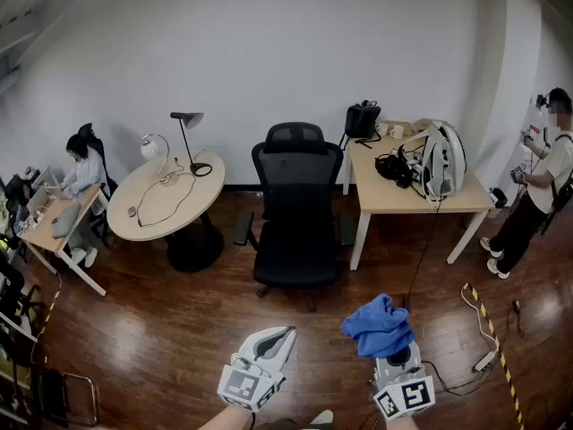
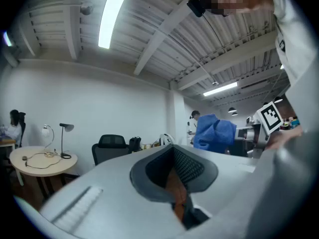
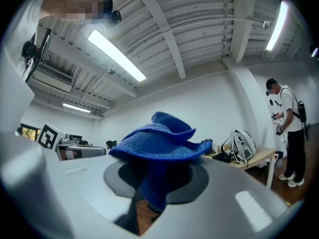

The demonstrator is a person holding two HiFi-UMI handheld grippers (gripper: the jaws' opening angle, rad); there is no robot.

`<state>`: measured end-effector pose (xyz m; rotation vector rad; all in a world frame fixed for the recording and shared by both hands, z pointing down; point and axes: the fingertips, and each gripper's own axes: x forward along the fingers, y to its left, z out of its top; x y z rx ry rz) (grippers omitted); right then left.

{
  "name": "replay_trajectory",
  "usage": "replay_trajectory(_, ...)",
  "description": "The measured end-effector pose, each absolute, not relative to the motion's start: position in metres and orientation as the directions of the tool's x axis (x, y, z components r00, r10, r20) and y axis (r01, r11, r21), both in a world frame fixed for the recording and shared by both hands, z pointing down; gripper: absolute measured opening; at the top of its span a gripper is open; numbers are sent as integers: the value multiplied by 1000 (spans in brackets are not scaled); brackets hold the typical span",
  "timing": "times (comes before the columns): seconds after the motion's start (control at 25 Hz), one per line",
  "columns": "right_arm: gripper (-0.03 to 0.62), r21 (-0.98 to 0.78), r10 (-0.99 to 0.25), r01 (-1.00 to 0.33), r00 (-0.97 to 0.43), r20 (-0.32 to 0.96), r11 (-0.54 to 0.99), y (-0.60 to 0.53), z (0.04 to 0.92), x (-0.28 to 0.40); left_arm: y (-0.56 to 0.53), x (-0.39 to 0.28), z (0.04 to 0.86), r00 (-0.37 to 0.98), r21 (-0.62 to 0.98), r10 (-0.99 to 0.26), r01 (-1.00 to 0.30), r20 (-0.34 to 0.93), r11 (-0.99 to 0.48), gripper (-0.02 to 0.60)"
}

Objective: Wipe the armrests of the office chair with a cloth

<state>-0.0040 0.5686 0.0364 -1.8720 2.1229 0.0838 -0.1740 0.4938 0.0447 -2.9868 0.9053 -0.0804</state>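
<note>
Now 1 blue cloth [image 3: 158, 142] is clamped in the right gripper's [image 3: 152, 195] jaws, bunched above them; the left gripper's [image 2: 175, 180] jaws stand apart, empty. Well ahead on the dark wooden floor [image 1: 152, 330], 1 black office chair [image 1: 296, 213] with 2 armrests [image 1: 242, 228] sits between 1 round table [image 1: 152, 206] and 1 rectangular desk [image 1: 394, 195], before a white wall [image 1: 269, 52].

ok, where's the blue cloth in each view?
Head view: blue knitted cloth low, right of centre, bunched above the right gripper.
Left gripper view: right of centre, mid-height.
Right gripper view: centre, clamped between the fingers.
Shared landmark: white domed device on the light wooden desk.
</note>
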Motion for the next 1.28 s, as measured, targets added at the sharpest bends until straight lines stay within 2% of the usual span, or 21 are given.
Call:
replay_trajectory(0.08, 92, -165, -958, -975, -101, -268, 149, 558, 42, 14, 479, -153, 42, 846, -116, -524, -533, -98, -838, 121)
replay_trajectory(0.12, 92, -169, -959, -974, -101, -266, 150, 553, 46, 21, 474, -143, 42, 850, -133, -512, -526, -127, -840, 124)
replay_trajectory(0.24, 92, -180, -960, -972, -102, -262, 152, 536, 57, 37, 461, -123, 49, 855, -128, -510, -518, -91, -846, 124)
replay_trajectory(0.4, 92, -187, -961, -971, -96, -258, 147, 494, 75, 54, 414, -104, 56, 853, -198, -496, -521, -161, -831, 119)
replay_trajectory(0.48, 92, -183, -963, -974, -82, -256, 132, 460, 92, 65, 378, -95, 76, 841, -192, -527, -541, -123, -819, 49)
replay_trajectory(0.52, 92, -181, -964, -976, -74, -254, 122, 440, 102, 70, 360, -91, 89, 834, -163, -548, -552, -71, -818, 49)
replay_trajectory(0.64, 92, -167, -977, -981, -63, -203, 98, 375, 150, 82, 301, -80, 138, 825, -81, -564, -559, 48, -825, 49)
replay_trajectory(0.68, 92, -157, -983, -983, -65, -171, 92, 354, 172, 86, 279, -74, 157, 829, -74, -558, -554, 47, -829, 47)
replay_trajectory(0.72, 92, -147, -987, -985, -67, -148, 89, 330, 195, 91, 256, -66, 176, 835, -68, -549, -546, 42, -835, 7)
replay_trajectory(0.76, 92, -138, -988, -987, -67, -136, 86, 304, 217, 98, 231, -57, 198, 839, -61, -542, -540, 39, -840, 0)
replay_trajectory(0.92, 92, -139, -977, -989, -25, -213, 56, 162, 280, 138, 92, -12, 280, 845, -17, -533, -533, 42, -846, 1)
replay_trajectory(1.12, 92, -110, -992, -994, -2, -125, 15, -37, 428, 217, -109, 59, 433, 839, 78, -539, -544, 79, -835, 1)
replay_trajectory(1.28, 92, -85, -997, -996, 3, -73, 3, -113, 520, 261, -186, 96, 532, 811, 77, -570, -582, 130, -810, 3)
